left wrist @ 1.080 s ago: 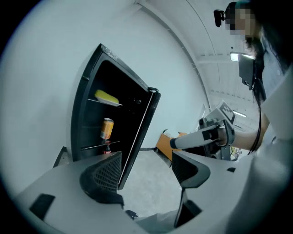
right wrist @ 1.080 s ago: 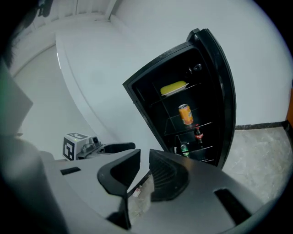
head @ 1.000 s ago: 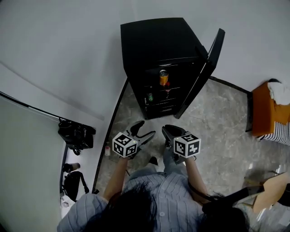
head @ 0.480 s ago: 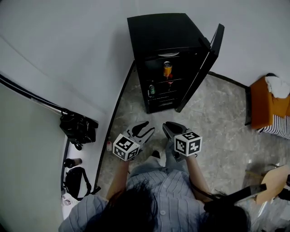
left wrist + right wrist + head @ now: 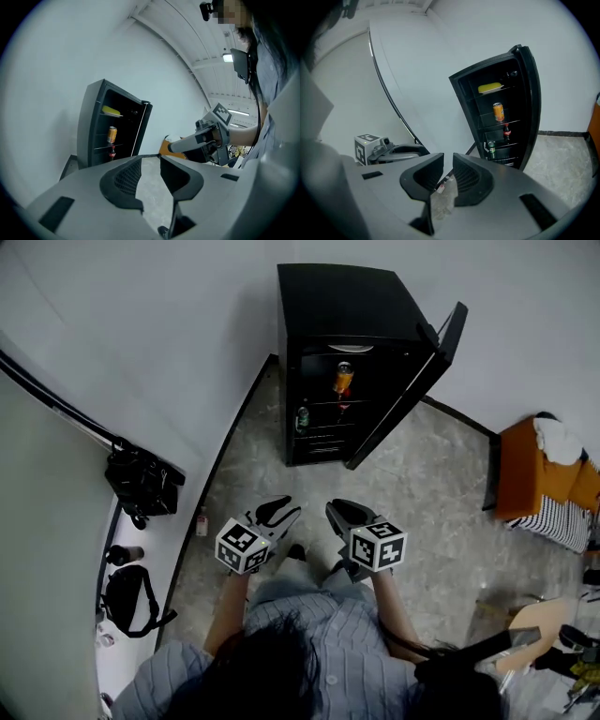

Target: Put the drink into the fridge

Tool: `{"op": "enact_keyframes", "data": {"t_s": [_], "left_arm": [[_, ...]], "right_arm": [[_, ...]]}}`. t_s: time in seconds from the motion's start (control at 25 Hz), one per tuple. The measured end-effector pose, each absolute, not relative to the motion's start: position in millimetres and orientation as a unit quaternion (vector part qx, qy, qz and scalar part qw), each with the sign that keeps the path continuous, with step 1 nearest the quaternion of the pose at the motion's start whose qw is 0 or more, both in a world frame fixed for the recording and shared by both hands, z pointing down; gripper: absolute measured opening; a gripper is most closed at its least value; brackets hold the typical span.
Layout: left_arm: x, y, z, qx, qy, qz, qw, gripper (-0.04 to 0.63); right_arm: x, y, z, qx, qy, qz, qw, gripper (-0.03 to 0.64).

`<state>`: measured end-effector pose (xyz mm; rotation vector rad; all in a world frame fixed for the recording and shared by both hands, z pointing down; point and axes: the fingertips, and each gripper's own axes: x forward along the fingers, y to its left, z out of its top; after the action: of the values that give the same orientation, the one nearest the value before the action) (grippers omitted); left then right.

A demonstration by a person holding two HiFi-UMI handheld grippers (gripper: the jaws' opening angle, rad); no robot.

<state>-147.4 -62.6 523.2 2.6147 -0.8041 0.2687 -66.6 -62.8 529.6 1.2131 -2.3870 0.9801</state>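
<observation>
The black fridge (image 5: 328, 296) stands against the wall with its door (image 5: 417, 371) swung open to the right. Inside it an orange can (image 5: 343, 378) stands on a shelf, with a green can (image 5: 302, 416) lower down. In the right gripper view the orange can (image 5: 498, 112) is above a small red-labelled bottle (image 5: 506, 131). Both grippers hang over the floor well short of the fridge. My left gripper (image 5: 284, 512) is closing, with nothing between its jaws (image 5: 158, 157). My right gripper (image 5: 336, 513) has its jaws drawn to a thin slit and holds nothing (image 5: 448, 157).
Black bags (image 5: 141, 484) lie along the wall at left, with a small bottle (image 5: 202, 521) on the floor nearby. An orange seat (image 5: 534, 474) with cloth on it stands at right. A wooden chair (image 5: 534, 624) is at lower right. The floor is grey stone.
The fridge now looks smaller and farther away, so I have backed off from it. The left gripper's fingers have drawn closer together. The right gripper looks the same.
</observation>
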Motion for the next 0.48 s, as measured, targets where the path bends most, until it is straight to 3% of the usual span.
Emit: {"op": "enact_keyframes", "data": {"t_s": [0.48], "left_arm": [[-134.3,-47.7,497.4,0.915,-0.35,0.063,0.189,0.08]], "right_arm": [[-32.7,-19.5,530.8,0.391,-0.835,0.347,0.169,0.071]]}}
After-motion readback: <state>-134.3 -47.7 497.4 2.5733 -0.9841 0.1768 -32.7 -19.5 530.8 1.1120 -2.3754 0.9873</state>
